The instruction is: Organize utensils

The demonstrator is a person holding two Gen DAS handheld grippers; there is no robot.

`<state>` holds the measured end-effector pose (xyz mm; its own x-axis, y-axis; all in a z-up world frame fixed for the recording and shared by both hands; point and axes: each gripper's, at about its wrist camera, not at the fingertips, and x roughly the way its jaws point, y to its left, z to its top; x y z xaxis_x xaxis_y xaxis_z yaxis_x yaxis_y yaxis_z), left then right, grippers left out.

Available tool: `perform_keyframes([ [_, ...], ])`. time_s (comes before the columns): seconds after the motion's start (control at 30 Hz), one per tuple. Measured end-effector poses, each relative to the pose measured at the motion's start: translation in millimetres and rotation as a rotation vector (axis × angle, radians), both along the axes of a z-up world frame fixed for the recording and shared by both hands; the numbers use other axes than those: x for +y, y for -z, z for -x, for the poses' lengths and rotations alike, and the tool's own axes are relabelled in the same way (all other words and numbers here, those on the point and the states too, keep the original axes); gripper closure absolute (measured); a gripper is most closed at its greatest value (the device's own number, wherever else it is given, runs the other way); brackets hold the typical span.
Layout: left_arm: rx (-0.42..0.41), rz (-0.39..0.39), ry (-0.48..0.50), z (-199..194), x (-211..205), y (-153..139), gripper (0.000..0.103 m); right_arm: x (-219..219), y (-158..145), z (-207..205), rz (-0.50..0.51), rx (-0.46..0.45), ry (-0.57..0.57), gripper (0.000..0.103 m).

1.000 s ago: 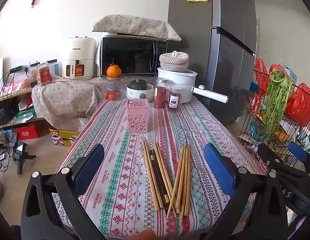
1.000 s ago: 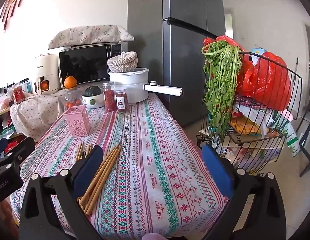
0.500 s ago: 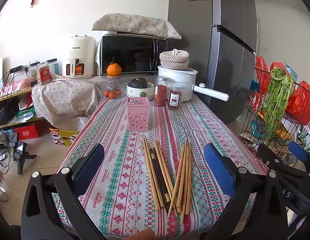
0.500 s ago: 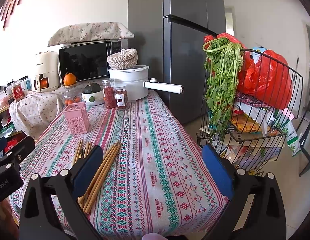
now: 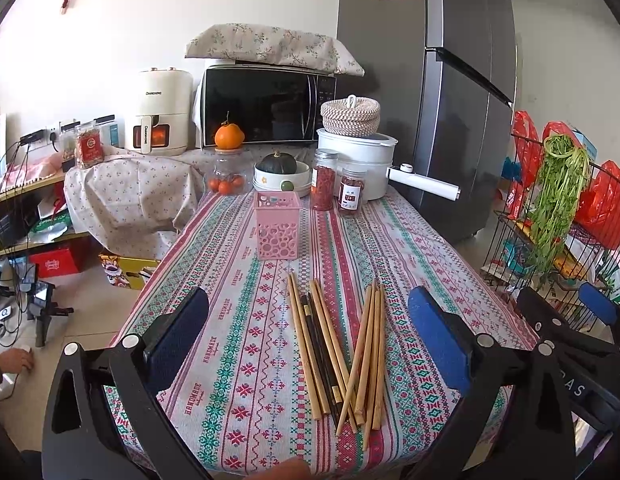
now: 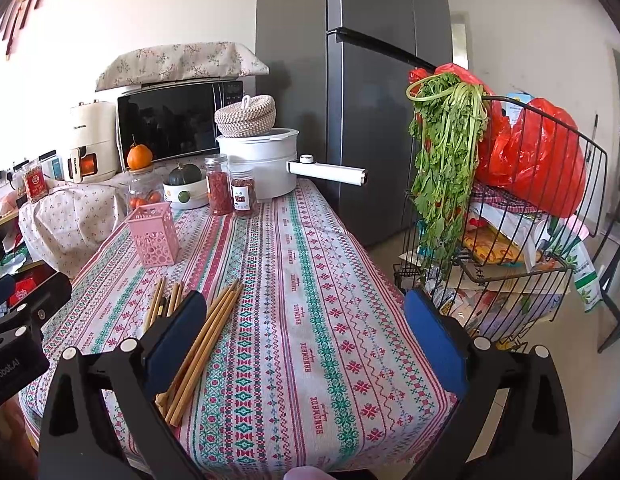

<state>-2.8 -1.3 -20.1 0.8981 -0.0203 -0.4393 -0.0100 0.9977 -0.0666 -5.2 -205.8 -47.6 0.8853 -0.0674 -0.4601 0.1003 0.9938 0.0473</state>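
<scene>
Patterned tablecloth (image 5: 237, 320) under chopsticks (image 5: 338, 360), fridge (image 5: 450, 100) behind.

A woven cotton-look tablecloth with red and green patterned bands (image 5: 245, 320) fills the centre frame, matt and coarse. On it lie pale bamboo-look chopsticks (image 5: 342, 360), smooth and dull, below a perforated pink plastic holder (image 5: 277, 226). Upper right, a dark grey metal refrigerator (image 5: 462, 100) shows a brushed sheen.
</scene>
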Motion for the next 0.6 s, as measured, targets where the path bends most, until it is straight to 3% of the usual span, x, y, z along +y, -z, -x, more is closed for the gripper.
perform_keyframes([
  [0.6,0.005,-0.008,0.007,-0.8,-2.2,2.2,0.007,-0.1,1.9,-0.8,0.000,0.005,0.000,0.007],
])
